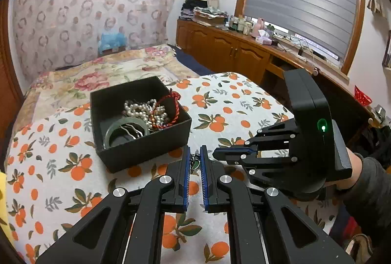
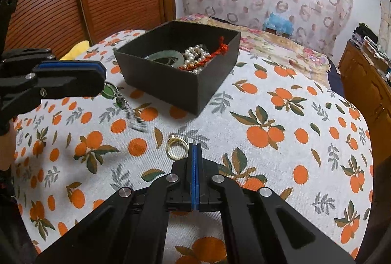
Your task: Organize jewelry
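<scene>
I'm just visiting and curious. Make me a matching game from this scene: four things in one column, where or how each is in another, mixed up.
Things:
1. ring
2. pendant
3. pearls
4. right hand-held gripper

Places or states:
a. in the black box
b. shut, holding nothing
c. lying on the orange-print cloth
d. pinched in the left hand-held gripper

Pairs: 1-c, 2-d, 3-a, 4-b

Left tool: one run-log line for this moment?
left tool: shut on green pendant necklace, chain trailing to bedspread | right tool: shut, empty, beside gold ring | black box: pearls, bangle, red cord inside
</scene>
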The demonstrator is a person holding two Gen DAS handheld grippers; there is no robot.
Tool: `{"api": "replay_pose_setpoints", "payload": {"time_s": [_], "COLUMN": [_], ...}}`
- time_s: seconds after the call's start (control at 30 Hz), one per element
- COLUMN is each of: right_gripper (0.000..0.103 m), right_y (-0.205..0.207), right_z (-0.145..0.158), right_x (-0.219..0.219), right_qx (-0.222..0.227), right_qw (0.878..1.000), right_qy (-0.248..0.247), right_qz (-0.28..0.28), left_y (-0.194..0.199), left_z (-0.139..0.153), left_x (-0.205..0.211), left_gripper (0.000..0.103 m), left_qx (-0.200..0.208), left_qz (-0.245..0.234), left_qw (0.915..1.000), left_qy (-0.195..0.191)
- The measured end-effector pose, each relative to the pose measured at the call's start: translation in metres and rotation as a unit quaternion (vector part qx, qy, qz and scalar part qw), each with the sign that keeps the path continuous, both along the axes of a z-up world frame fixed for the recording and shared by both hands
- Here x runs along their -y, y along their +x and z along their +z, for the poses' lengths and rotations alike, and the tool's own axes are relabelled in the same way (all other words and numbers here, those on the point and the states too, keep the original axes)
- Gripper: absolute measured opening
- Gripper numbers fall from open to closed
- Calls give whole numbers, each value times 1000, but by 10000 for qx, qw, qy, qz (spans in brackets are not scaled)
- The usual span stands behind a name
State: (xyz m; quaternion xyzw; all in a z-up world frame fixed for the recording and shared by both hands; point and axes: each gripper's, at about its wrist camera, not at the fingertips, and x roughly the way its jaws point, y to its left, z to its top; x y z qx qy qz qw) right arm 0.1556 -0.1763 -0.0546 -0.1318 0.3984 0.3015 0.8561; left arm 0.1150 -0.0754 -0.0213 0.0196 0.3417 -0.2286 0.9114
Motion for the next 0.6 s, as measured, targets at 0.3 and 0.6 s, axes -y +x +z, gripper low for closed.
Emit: {"api": "replay_pose_setpoints", "payload": {"time_s": [0.3, 0.6], "right_gripper": [27, 22], "right_y": [1, 0], "right_z": [-2, -9], "right_x": [-15, -29], "right_qx": [-27, -36], "right_qw": [9999, 9991], "right_qy": [8, -340], "right_qz": [131, 253], "left_y": [-3, -2], "left_z": [4, 5], "left_x": [-15, -25], "left_gripper": [7, 7], "left_qx": [73, 98], "left_qz": [182, 320], "left_qw": [9998, 9994], "left_qy": [-30, -66]}}
